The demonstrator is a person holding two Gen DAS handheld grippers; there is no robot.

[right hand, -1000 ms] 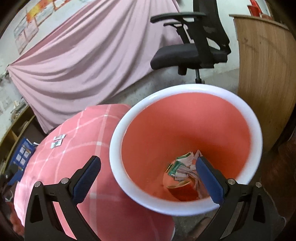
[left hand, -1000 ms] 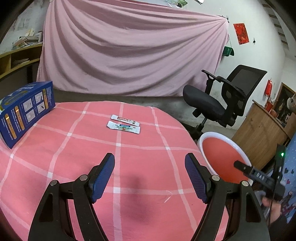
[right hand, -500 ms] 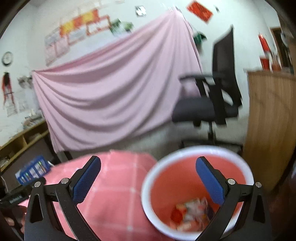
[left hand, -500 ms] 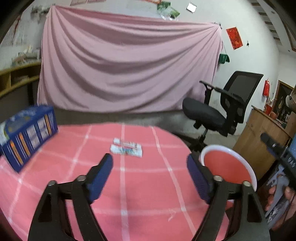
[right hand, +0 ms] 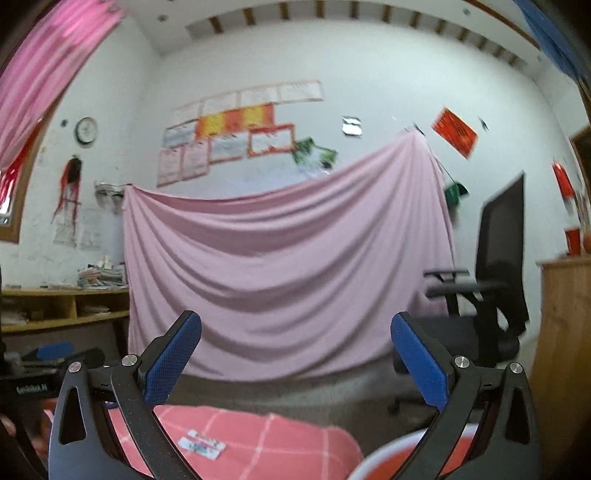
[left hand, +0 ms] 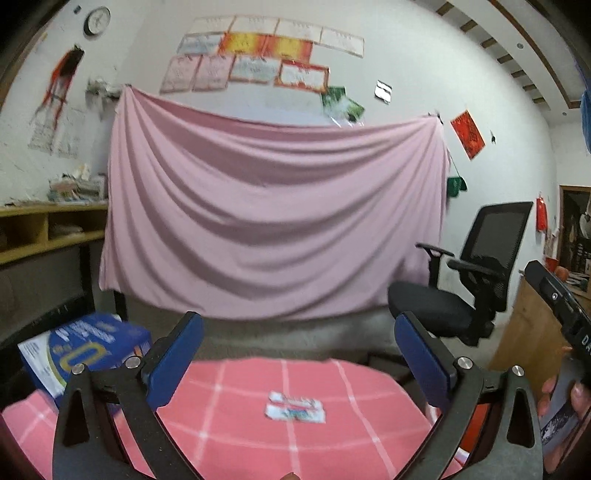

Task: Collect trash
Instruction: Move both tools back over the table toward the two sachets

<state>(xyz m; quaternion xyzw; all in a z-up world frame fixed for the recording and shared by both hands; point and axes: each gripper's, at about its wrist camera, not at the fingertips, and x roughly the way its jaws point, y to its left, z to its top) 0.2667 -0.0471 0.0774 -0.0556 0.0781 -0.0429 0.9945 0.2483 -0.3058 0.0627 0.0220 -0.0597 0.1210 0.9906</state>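
Trash here means 2 small wrappers (left hand: 295, 406) lying side by side, touching or nearly so, near the middle of the table (left hand: 229, 435), which is covered in a pink cloth with white lines. From the right wrist view the same wrappers (right hand: 201, 445) sit low and left, blurred, on the near part of the table (right hand: 266, 439).

Left gripper (left hand: 299, 354) is held above the table with its 2 blue pads spread wide and nothing between them; the wrappers lie below and ahead of it, apart from both fingers. Right gripper (right hand: 295, 354) is also spread wide and holds nothing. It is level with the table edge, and the white rim of a bin (right hand: 391, 452) with a red inside shows just under its right finger, beside the table.

A blue box (left hand: 85, 354) stands at the left edge of the table, partly behind the left finger. A black office chair (left hand: 472, 288) stands on the floor past the table to the right, with a wooden cabinet (left hand: 524, 332) beside it. A large pink sheet (left hand: 273, 229) hangs across the back wall, under posters (left hand: 258, 62) and a round clock (left hand: 97, 20). A wooden shelf (left hand: 48, 236) runs along the left wall.
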